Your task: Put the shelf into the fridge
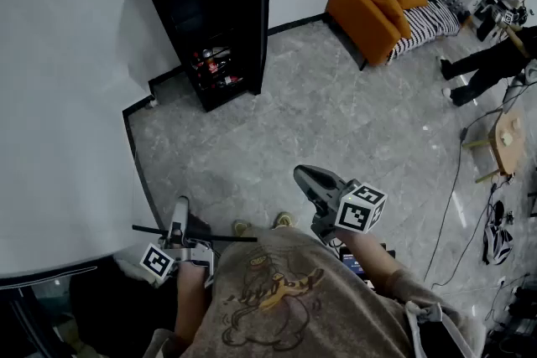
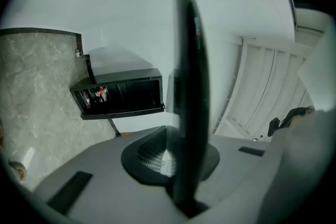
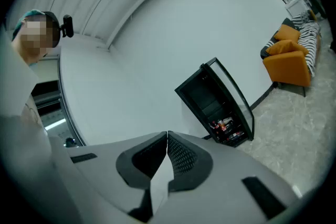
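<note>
The black fridge stands against the white wall with its glass door swung open; drinks show on its lower racks. It also appears in the left gripper view, fridge, and in the right gripper view, fridge. A thin dark shelf is seen edge-on, clamped between the jaws of my left gripper. From above, the shelf is a thin dark line across the left gripper, near my body. My right gripper hangs shut and empty over the floor, with its jaws meeting.
Grey marble floor lies between me and the fridge. An orange sofa with striped cushions stands at the back right. A person stands at the far right, near a wooden stool and cables on the floor.
</note>
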The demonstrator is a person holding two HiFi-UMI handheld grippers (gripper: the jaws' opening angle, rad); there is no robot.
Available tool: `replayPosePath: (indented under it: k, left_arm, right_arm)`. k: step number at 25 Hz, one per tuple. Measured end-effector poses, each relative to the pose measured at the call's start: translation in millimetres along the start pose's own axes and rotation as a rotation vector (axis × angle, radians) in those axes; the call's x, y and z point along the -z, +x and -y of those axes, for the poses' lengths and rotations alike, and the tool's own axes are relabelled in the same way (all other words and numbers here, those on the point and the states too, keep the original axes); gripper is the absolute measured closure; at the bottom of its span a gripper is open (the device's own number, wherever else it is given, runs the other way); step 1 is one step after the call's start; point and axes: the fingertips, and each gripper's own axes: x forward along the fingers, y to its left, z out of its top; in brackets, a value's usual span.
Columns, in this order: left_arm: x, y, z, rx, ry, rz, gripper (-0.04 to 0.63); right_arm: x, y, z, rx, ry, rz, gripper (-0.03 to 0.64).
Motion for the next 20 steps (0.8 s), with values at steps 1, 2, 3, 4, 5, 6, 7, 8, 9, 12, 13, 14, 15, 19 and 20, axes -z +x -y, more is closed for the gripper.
replayPosePath:
  k: [1, 2, 3, 4, 5, 6, 7, 8, 9, 12, 13, 14, 15, 19, 20]
  left_arm:
    - [0, -1, 2, 0.002, 0.002, -0.003, 0.580]
    - [1, -2, 3, 0.004, 0.004, -0.006, 0.580]
    - [1, -3, 4, 0.006, 0.005, -0.009, 0.580]
    - [1, -4, 5, 0.007, 0.006, -0.011, 0.580]
    - [1, -5, 5, 0.008, 0.005, -0.012, 0.580]
    - [1, -6, 5, 0.009, 0.003, -0.015, 0.580]
    - [0, -6, 5, 0.011, 0.002, -0.017, 0.580]
    - [0, -7, 4, 0.013, 0.001, -0.022, 0.580]
    - [-1, -7, 3, 0.016, 0.000, -0.027, 0.580]
    - [-3, -8, -2, 0.022, -0.005, -0.045, 0.580]
    - [-4, -9, -4, 0.023, -0.005, -0.051, 0.580]
    - [-4, -10, -6, 0.024, -0.005, -0.057, 0.580]
    - [-5, -10, -8, 0.027, -0.004, -0.063, 0.580]
    - [-12, -7, -12, 0.029, -0.003, -0.081, 0.580]
    - [-14, -6, -13, 0.030, -0.006, -0.084, 0.580]
  right_arm:
    - [0, 0, -2, -0.002, -0.001, -0.002, 0.594]
    - [1, 1, -3, -0.003, -0.003, -0.004, 0.594]
    - [2, 1, -5, -0.005, -0.004, -0.006, 0.594]
    - [3, 1, -6, -0.005, -0.003, -0.008, 0.594]
    - [4, 2, -7, -0.004, 0.000, -0.009, 0.594]
    - [5, 2, -8, -0.005, 0.004, -0.009, 0.594]
    - [6, 2, -10, -0.008, 0.008, -0.005, 0.594]
    - [5, 3, -12, -0.015, 0.010, 0.005, 0.594]
    - [4, 4, -14, -0.023, 0.012, 0.019, 0.594]
    - [-1, 7, -22, -0.043, 0.017, 0.060, 0.592]
    - [-1, 7, -24, -0.047, 0.015, 0.069, 0.592]
    - [-1, 6, -26, -0.046, 0.011, 0.073, 0.592]
    - [0, 6, -26, -0.040, 0.006, 0.076, 0.592]
    - [5, 9, -21, 0.004, 0.013, 0.072, 0.592]
    - [6, 11, -19, 0.012, 0.015, 0.069, 0.592]
